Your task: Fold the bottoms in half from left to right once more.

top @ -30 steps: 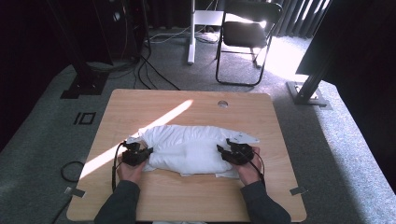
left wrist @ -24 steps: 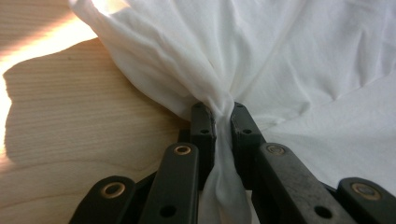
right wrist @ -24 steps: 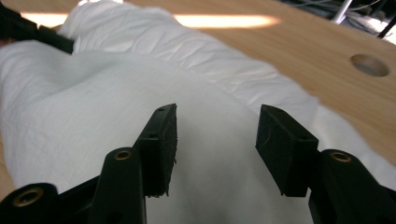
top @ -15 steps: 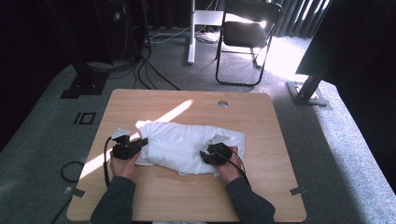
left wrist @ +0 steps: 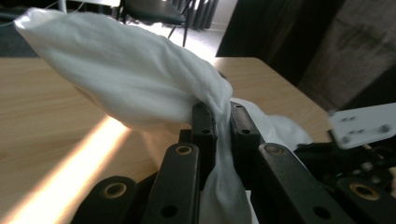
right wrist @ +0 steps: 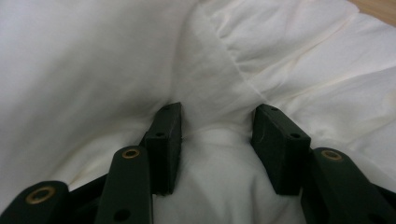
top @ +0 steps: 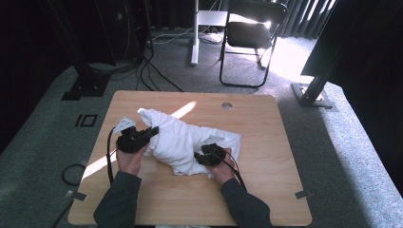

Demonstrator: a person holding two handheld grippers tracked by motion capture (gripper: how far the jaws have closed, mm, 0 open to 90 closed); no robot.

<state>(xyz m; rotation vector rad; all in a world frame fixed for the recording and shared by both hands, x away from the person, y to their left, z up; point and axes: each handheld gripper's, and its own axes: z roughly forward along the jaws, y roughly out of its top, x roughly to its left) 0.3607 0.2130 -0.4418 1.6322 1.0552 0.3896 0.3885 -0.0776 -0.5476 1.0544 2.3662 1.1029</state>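
Left gripper [top: 151, 132] jaws clamp the white cloth [top: 183, 140] at its 9 o'clock edge, lifted off the table [top: 266, 142]. Right gripper [top: 199, 156] jaws, half-wide and just closing, straddle a fold at 5 o'clock.

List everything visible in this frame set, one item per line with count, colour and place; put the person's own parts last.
cloth: one, white, bunched at the table's middle, left end lifted
table: one, light wood, centre of the high view, with a round hole near its far edge
chair: one, black, on the floor beyond the table
white post: one, left of the chair
cables: several, black, on the grey carpet
left tool: one, black, jaws shut on the cloth
right tool: one, black, jaws apart, closing with cloth between them
forearms: two, dark sleeves, at the near edge
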